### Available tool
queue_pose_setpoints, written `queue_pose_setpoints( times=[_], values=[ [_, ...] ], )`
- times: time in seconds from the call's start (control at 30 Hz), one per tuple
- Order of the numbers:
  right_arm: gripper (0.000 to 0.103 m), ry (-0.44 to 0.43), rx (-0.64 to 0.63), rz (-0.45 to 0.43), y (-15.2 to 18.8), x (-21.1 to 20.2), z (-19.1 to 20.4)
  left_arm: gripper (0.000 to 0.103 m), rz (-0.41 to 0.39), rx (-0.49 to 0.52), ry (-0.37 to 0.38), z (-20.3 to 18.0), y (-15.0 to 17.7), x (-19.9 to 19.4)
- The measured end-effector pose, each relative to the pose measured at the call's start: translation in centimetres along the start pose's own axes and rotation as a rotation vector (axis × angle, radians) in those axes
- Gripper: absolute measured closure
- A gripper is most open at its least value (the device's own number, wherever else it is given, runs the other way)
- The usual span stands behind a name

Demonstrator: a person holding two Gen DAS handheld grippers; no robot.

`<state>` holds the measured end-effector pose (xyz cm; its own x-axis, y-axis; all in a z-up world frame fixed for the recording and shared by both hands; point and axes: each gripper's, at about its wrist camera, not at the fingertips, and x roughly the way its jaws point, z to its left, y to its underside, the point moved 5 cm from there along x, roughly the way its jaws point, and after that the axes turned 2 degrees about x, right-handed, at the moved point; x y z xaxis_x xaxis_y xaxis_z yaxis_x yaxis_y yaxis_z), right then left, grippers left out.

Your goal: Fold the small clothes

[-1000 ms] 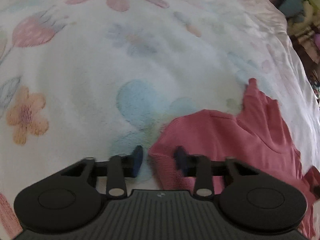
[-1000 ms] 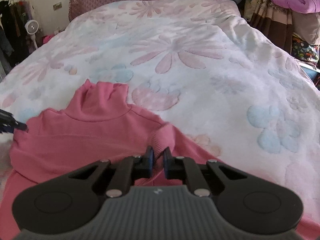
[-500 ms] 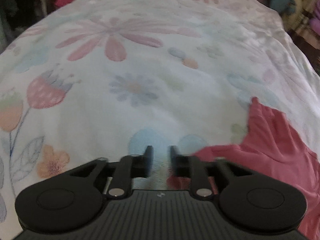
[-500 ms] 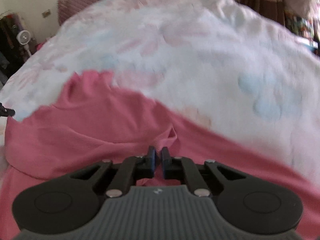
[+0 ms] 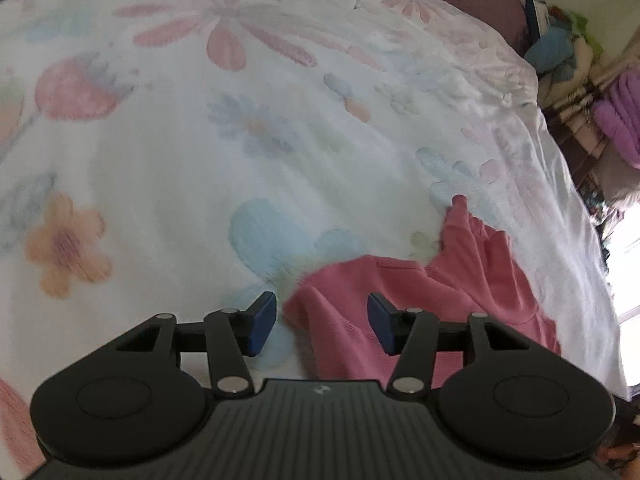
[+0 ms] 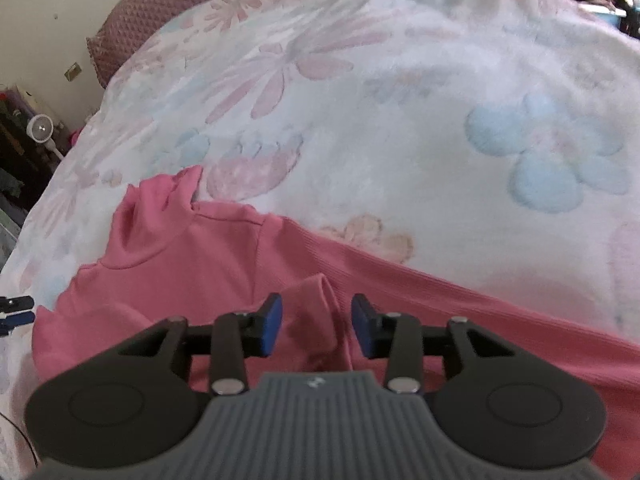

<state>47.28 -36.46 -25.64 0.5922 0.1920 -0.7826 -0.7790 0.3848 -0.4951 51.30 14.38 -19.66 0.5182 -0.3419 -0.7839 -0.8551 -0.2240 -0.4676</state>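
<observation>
Both grippers, left gripper [image 5: 322, 328] and right gripper [image 6: 316, 326], are standing apart, jaws just opening, releasing the pink ribbed turtleneck top [image 6: 208, 276] to lie flat, collar at 11 o'clock.

Left gripper [image 5: 322, 322] tilted downward, jaws just opened wide, blue pads [image 5: 262, 322] apart and pressing nothing, right gripper [image 6: 316, 328] also tilted downward, jaws just opened a little, pads [image 6: 272, 330] not touching each other
</observation>
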Motion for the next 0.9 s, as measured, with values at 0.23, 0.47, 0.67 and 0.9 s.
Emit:
queue_pose_setpoints(
  times=[0.23,0.47,0.67,0.9],
  values=[
    [0.103,-0.066,-0.049,-0.104,-0.5,-2.3,1.2,0.099,0.014,0.023,0.011,-0.8,1.3,1.2],
    [0.103,0.021,-0.042,-0.166,-1.4,-2.9,-0.3,0.099,-0.070,0.090,-0.073,-2.0,1.1,1.4],
    [0.090,0.092,-0.069,-0.125,-1.0,-1.0,-0.7,0.050,-0.087,0.109,-0.145,-1.8,1.2,0.1],
    [0.077,0.075,-0.175,-0.117,2.5,-5.0,0.5,0.054,-0.035,0.362,-0.045,-3.0,5.9,-4.0]
  ],
)
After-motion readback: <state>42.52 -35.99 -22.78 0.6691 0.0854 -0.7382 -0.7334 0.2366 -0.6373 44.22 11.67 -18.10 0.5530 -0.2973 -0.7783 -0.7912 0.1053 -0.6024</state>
